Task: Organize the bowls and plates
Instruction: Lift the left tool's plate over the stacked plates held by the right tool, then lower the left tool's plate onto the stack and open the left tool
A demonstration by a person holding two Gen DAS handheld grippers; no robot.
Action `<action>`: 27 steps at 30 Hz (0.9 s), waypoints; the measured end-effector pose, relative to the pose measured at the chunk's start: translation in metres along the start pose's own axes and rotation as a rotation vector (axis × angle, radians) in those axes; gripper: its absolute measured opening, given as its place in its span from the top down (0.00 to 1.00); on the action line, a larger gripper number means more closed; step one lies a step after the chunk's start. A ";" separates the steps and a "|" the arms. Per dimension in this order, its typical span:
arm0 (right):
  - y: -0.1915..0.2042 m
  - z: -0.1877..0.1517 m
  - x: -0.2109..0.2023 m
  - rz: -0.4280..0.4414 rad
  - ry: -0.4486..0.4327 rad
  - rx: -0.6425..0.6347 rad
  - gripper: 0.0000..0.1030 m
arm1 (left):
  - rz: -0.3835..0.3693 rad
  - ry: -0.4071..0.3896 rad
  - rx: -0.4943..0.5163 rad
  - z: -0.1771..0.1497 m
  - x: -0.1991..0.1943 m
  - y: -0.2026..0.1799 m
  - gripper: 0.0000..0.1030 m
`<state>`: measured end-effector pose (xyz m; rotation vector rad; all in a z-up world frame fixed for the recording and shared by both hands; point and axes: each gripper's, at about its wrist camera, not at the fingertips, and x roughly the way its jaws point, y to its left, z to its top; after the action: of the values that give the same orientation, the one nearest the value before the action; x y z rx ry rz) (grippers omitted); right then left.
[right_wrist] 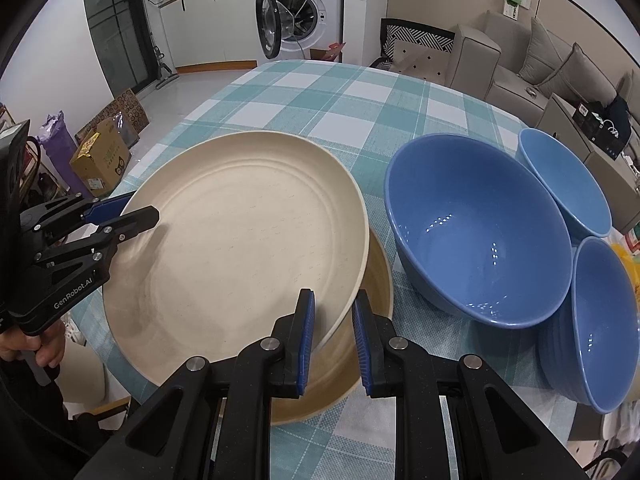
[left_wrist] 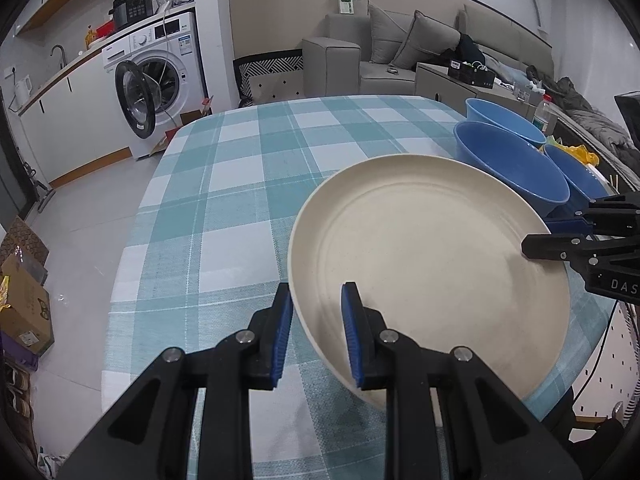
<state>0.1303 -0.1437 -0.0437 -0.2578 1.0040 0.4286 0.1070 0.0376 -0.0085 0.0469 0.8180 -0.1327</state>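
While both fingers clamp the cream plate [right_wrist: 240, 248], checked tablecloth [left_wrist: 240, 184] fronts a washing machine [left_wrist: 160, 76]

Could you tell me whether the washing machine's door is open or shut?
Open: the washing machine has its round door swung outwards, exposing the drum.

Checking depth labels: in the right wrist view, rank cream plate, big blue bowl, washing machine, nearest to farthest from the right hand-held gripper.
1. Cream plate: its rim sits in the right hand-held gripper.
2. Big blue bowl: just right of the plate, on the table.
3. Washing machine: across the room, beyond the table.
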 end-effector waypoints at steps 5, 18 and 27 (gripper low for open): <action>0.000 -0.005 0.000 -0.008 0.006 0.000 0.81 | 0.000 0.006 0.011 0.000 0.001 -0.003 0.78; -0.006 -0.015 0.008 -0.053 0.023 0.007 0.81 | 0.010 0.038 0.049 -0.006 0.015 -0.019 0.78; -0.002 -0.022 0.016 -0.108 0.038 -0.028 0.81 | 0.034 0.053 0.082 -0.010 0.021 -0.028 0.78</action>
<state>0.1220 -0.1506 -0.0688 -0.3446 1.0173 0.3403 0.1106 0.0085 -0.0303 0.1419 0.8643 -0.1331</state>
